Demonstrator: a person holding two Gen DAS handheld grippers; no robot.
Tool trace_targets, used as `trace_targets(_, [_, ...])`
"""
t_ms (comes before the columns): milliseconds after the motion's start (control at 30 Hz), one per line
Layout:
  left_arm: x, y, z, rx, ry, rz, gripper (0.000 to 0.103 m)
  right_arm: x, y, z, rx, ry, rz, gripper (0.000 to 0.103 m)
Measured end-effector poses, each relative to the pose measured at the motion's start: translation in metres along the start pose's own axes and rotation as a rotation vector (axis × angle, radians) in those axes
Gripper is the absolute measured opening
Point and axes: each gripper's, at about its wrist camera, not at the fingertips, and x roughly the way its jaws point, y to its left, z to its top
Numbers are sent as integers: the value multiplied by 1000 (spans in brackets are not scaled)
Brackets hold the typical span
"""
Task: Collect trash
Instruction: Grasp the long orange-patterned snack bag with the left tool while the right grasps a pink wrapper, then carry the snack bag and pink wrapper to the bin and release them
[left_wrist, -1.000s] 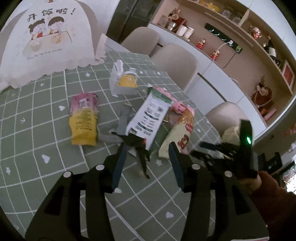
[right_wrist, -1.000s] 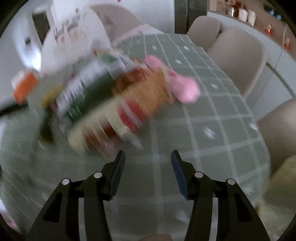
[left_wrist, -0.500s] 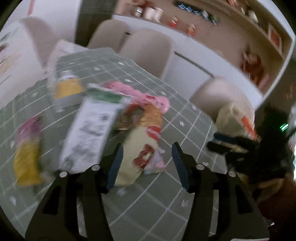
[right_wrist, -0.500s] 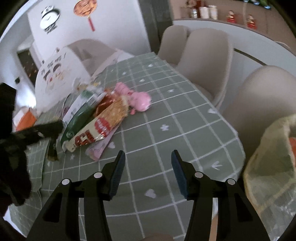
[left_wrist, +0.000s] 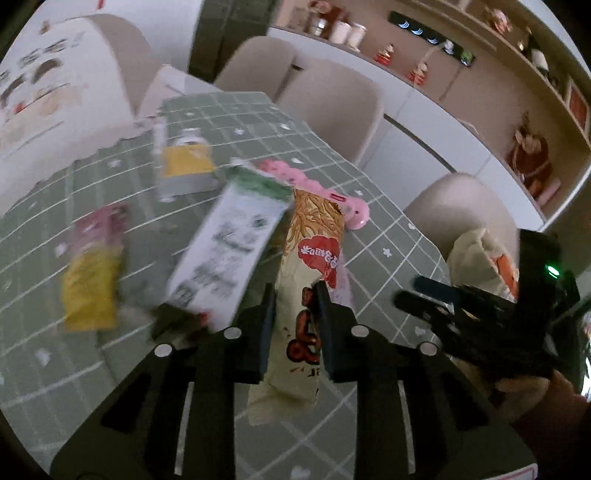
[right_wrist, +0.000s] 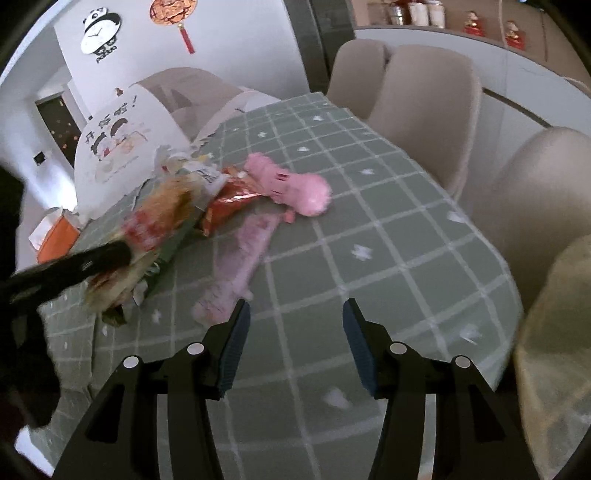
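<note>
A cream snack bag with red print runs between the fingers of my left gripper. The jaws are closing and their pads press its sides. The right wrist view shows the same bag, blurred, in the left gripper. A white and green pouch lies just left of it. My right gripper stands open over bare tablecloth with nothing between its fingers. In the left wrist view the right gripper is at the table's right edge. A pale pink wrapper lies ahead of it.
A pink toy-like thing, a red foil wrapper, a yellow and pink packet and a white and yellow bag lie on the green checked tablecloth. A yellowish plastic bag hangs at the right edge. Beige chairs line the far side.
My left gripper has moved onto the snack bag and its jaws have narrowed from wide apart to pressing the bag. The bag has shifted off the pale pink wrapper. The right gripper stays open.
</note>
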Motion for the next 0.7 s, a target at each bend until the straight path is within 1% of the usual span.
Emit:
trace_targets(167, [-17, 26, -23, -78, 19, 83, 21, 39, 22, 14, -7, 49, -17, 49])
trace_targets(233, [-20, 35, -32, -99, 32, 86, 21, 46, 30, 19, -41, 25, -37, 50])
trace_targets(300, [-22, 37, -39, -101, 36, 88, 23, 54, 40, 24, -91, 31, -61, 50])
trace_targets(400, [-18, 39, -45, -101, 60, 98, 24, 65, 57, 28, -208, 46, -124, 50])
trace_targets(433, [-16, 39, -46, -105, 68, 94, 25, 67, 63, 27, -251, 51, -133, 48])
trace_targets(467, [-14, 40, -47, -112, 76, 88, 27, 67, 64, 27, -266, 54, -108, 42])
trace_targets(533, [-12, 38, -47, -117, 80, 79, 28, 63, 62, 25, -267, 62, -96, 28])
trace_targets(600, [-11, 35, -47, -111, 80, 65, 34, 55, 56, 23, -248, 59, -77, 19])
trace_targets(633, [-11, 33, -47, -108, 81, 56, 36, 49, 51, 21, -231, 60, -65, 15])
trace_targets(700, [-10, 31, -46, -102, 85, 38, 40, 35, 42, 16, -207, 58, -40, 13])
